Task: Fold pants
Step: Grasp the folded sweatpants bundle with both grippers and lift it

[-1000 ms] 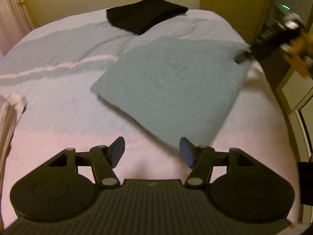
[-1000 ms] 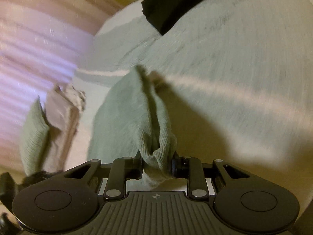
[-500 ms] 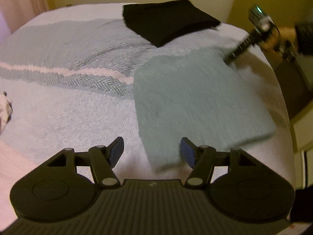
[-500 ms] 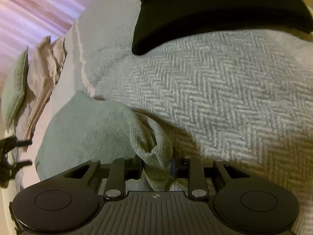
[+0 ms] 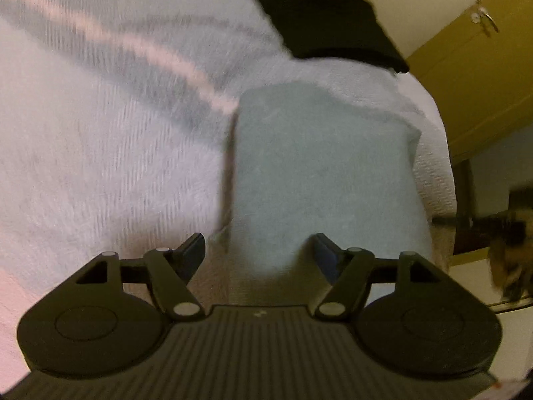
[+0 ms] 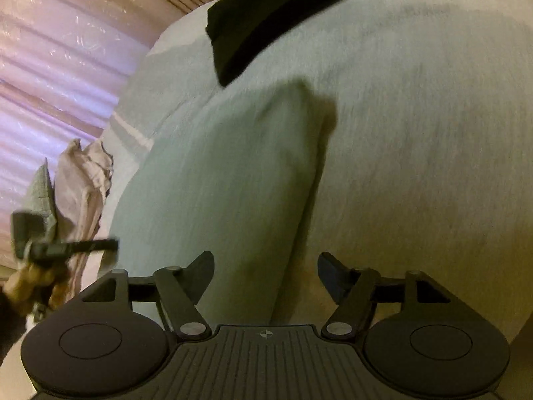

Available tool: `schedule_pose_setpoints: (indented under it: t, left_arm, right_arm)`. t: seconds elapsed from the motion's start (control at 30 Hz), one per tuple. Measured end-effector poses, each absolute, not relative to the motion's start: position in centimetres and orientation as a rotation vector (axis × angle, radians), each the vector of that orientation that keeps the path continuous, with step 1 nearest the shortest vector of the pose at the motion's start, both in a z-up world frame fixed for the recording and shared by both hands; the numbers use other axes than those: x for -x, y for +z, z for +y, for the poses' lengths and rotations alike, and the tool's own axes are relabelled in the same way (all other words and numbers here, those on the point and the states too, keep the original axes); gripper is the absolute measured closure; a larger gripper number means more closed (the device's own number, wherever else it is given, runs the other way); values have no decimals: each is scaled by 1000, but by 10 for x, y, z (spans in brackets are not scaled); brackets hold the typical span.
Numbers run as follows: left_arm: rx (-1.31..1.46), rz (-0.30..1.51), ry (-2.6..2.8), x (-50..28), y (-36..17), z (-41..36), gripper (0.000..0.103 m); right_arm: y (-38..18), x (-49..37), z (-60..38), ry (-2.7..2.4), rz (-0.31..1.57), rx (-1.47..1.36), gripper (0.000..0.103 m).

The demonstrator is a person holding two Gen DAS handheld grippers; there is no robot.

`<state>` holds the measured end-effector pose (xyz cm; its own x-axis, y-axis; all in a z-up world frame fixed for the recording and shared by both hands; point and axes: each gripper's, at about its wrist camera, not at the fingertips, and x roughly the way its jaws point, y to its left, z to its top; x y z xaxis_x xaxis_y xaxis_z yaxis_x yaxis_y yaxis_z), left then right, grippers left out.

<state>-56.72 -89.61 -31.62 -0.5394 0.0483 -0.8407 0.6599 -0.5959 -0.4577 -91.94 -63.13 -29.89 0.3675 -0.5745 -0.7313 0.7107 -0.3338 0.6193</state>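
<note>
Only the right wrist view shows crumpled beige clothes (image 6: 85, 180).

Pink curtain (image 6: 50, 76) beside bed (image 6: 416, 133); mustard door (image 5: 466, 76).

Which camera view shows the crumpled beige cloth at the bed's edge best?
The right wrist view: the crumpled beige cloth lies at its left, beside the folded green pants. The left wrist view does not show it at all.
</note>
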Motion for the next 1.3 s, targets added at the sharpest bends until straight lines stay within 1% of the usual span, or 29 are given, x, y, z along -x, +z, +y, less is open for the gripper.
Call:
schedule_pose_setpoints:
  t: [0.07,0.13,0.27,0.53,0.6,0.63,0.67,0.7,0.8,0.87,0.93,1.0,1.03,1.07,1.1,1.13,1.17,1.2,1.23,1.27,1.3]
  left_arm:
    - [-1223,1243,-2168,562,-330,-906,27]
    - [-1228,1332,-2169,558,-343,-914,27]
    - [-1270,1451,-2158,556,-368,-923,26]
    - [-1209,1657,-2185,552,-400,-937,23]
    - [-1194,1686,-2203,553,-404,-938,24]
    - [-1185,1698,-2210,554,-404,-938,26]
    - [-1171,1715,-2224,556,-404,-937,31]
    - [-1163,1728,-2225,557,-404,-936,31]
    - [-1165,1711,-2243,559,-402,-934,33]
    - [-1163,1691,-2256,560,-400,-933,40]
    - [-1156,1667,-2257,560,-395,-930,42]
    - [-1157,1646,-2256,562,-393,-930,42]
    - [-1159,1639,-2254,563,-393,-933,41]
    - [-1158,1645,-2243,565,-394,-933,32]
    - [-1156,1657,-2224,565,-396,-933,27]
    - [-1145,1666,-2218,566,-398,-931,19]
    - [-1146,1661,-2221,570,-398,-929,17]
    - [-1147,1643,-2228,575,-396,-926,18]
    - [-1142,1624,-2231,577,-394,-924,21]
    - [-1129,1620,-2229,577,-391,-924,28]
    - [-1114,1615,-2226,574,-388,-924,33]
  right_arm:
    - [-308,899,-626,-1294,125,-1395,33]
    - [-320,885,-625,-1285,110,-1392,32]
    - [-339,878,-626,-1307,39,-1411,27]
    - [-349,880,-633,-1330,-2,-1360,25]
    - [-352,882,-630,-1342,-48,-1373,25]
    - [-354,883,-626,-1346,-64,-1375,25]
    - [-355,883,-625,-1350,-85,-1381,25]
    - [-357,883,-624,-1350,-102,-1386,25]
    - [-360,886,-630,-1340,-131,-1397,25]
    - [-359,884,-638,-1334,-121,-1389,25]
    - [-359,885,-645,-1345,-113,-1394,25]
    - [-361,880,-655,-1371,-136,-1419,25]
    - [-361,880,-657,-1379,-129,-1422,25]
    - [-360,879,-660,-1385,-124,-1423,25]
    - [-360,878,-661,-1388,-129,-1431,28]
    - [-361,879,-661,-1385,-134,-1445,37]
    - [-360,881,-661,-1391,-134,-1462,46]
    - [-358,885,-661,-1394,-139,-1477,51]
    - [-355,889,-660,-1394,-139,-1491,64]
    - [-351,892,-660,-1391,-131,-1499,71]
    - [-345,896,-660,-1385,-117,-1499,74]
